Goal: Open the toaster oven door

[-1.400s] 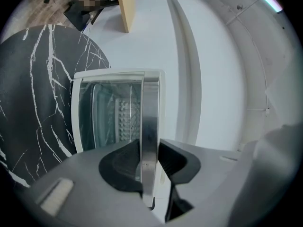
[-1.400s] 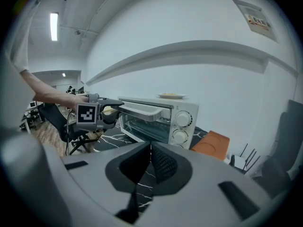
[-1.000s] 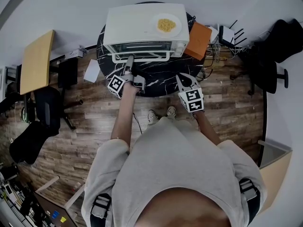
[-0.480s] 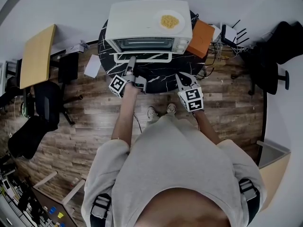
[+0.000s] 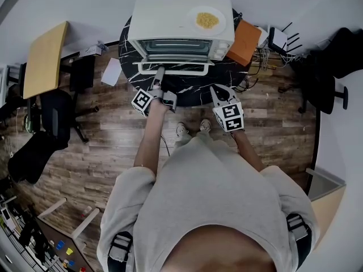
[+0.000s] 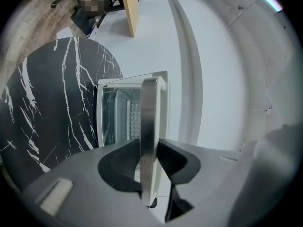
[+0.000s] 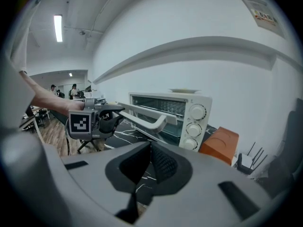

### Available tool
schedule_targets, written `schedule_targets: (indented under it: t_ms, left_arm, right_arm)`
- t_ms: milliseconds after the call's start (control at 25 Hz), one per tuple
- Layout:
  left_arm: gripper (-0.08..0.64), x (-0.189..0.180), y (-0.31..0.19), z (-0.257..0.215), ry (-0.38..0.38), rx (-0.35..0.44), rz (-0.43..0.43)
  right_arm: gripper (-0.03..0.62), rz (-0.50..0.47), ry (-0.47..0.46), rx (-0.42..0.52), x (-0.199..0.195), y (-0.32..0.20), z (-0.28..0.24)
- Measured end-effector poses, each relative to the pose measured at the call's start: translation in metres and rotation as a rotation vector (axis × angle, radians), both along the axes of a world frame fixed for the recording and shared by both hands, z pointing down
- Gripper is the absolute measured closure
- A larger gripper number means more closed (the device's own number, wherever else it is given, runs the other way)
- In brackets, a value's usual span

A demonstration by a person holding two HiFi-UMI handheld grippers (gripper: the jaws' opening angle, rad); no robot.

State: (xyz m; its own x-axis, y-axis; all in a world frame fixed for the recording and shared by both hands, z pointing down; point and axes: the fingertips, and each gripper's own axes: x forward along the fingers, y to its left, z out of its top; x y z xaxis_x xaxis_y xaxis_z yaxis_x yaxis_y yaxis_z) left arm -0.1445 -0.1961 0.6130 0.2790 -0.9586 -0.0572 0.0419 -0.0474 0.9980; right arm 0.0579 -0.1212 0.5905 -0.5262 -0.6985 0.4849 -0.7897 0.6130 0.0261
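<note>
Clamping the handle [image 6: 148, 122] between its jaws, the left gripper [image 5: 159, 72] points level at the front of the toaster oven [image 5: 180, 16]. The oven sits on a round black marble table [image 5: 193, 90], and its door [image 5: 173, 67] hangs partway open, tilted out and down from the top. The right gripper [image 5: 218, 90] hovers over the table's near edge, well apart from the oven, its jaws together with nothing between them. A plate [image 5: 207, 20] of food rests on the oven's top, and an orange box [image 5: 244, 43] stands just beside the oven.
</note>
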Motion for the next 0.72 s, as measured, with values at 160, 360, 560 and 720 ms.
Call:
schedule_targets:
  t_ms: [160,360,560,720]
  left_arm:
    - [0.451,0.000,0.006,0.004,0.004,-0.004,-0.001]
    - [0.451,-0.002,0.012,0.013,-0.003,-0.013,0.000]
    - [0.450,0.000,0.021,0.019,0.011,-0.030,-0.005]
    - [0.451,0.000,0.028,0.026,0.009,-0.046,-0.009]
  right_arm:
    - [0.578,-0.012,0.002,-0.010,-0.003,0.002,0.003]
    - [0.578,-0.024,0.004,-0.019,-0.004,0.005,0.006]
    - [0.578,-0.038,0.006,-0.031,-0.007,0.009,0.011]
    - [0.578,-0.050,0.009,-0.040,-0.008,0.013,0.015]
